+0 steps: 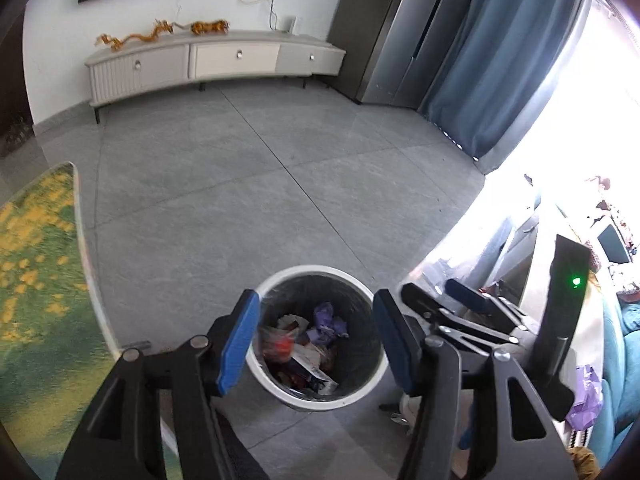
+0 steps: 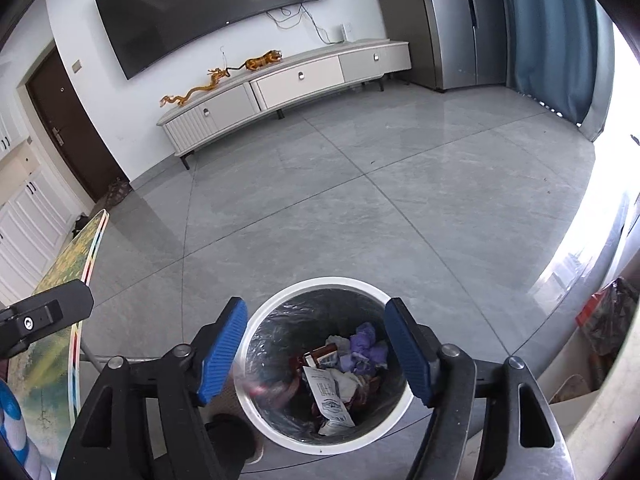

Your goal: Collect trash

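Note:
A white-rimmed bin (image 1: 320,402) with a black liner stands on the grey floor right below both grippers. Inside lie crumpled purple trash (image 1: 328,318), a red wrapper (image 1: 280,344) and a printed white packet (image 2: 330,398). My left gripper (image 1: 316,340) hangs over the bin mouth, open, with nothing between its blue pads. My right gripper (image 2: 316,352) is also open and empty above the bin (image 2: 304,442), close beside the left one, and it shows at the right of the left wrist view (image 1: 430,288). A reddish piece (image 2: 260,390) at the liner's left side looks blurred.
A table with a green and yellow cloth (image 1: 36,280) borders the bin on the left. A teal sofa with a purple bag (image 1: 586,396) is on the right. A dark shoe (image 2: 232,436) sits by the bin. A TV cabinet (image 2: 280,80) stands against the far wall.

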